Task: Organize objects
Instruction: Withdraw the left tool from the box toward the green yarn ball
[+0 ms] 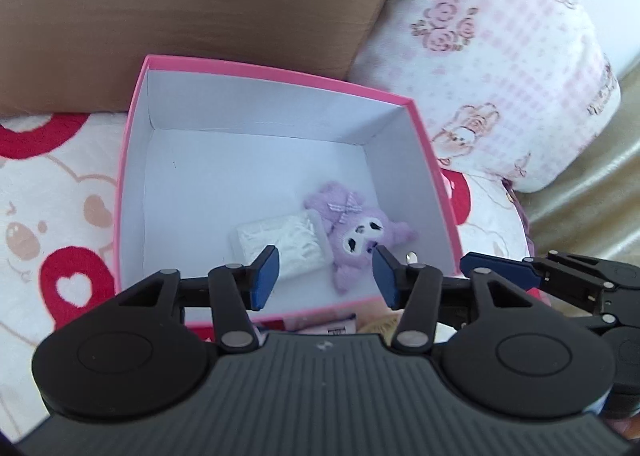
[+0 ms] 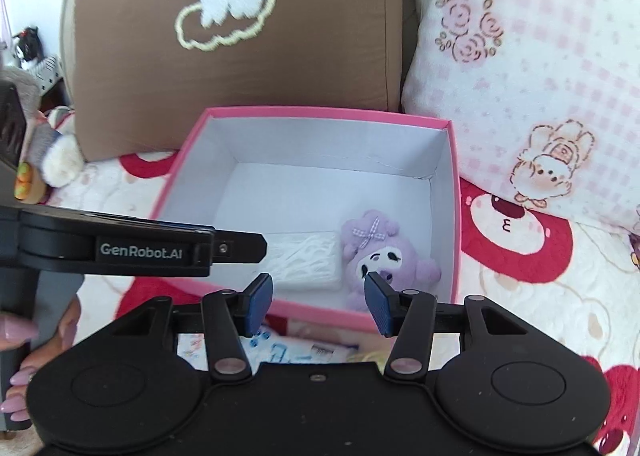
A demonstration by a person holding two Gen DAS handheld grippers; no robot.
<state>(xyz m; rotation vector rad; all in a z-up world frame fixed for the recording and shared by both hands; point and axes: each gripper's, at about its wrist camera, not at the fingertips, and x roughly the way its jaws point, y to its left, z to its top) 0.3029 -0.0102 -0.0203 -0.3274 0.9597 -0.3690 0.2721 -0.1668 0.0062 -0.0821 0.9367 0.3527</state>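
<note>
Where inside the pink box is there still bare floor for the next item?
In the pink box, the far half and the left side are bare white floor. The near-right corner is crowded: the white packet lies against the purple plush toy there.

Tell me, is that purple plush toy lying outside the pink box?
No, the purple plush toy lies on the floor inside the pink box, right beside a white packet.
</note>
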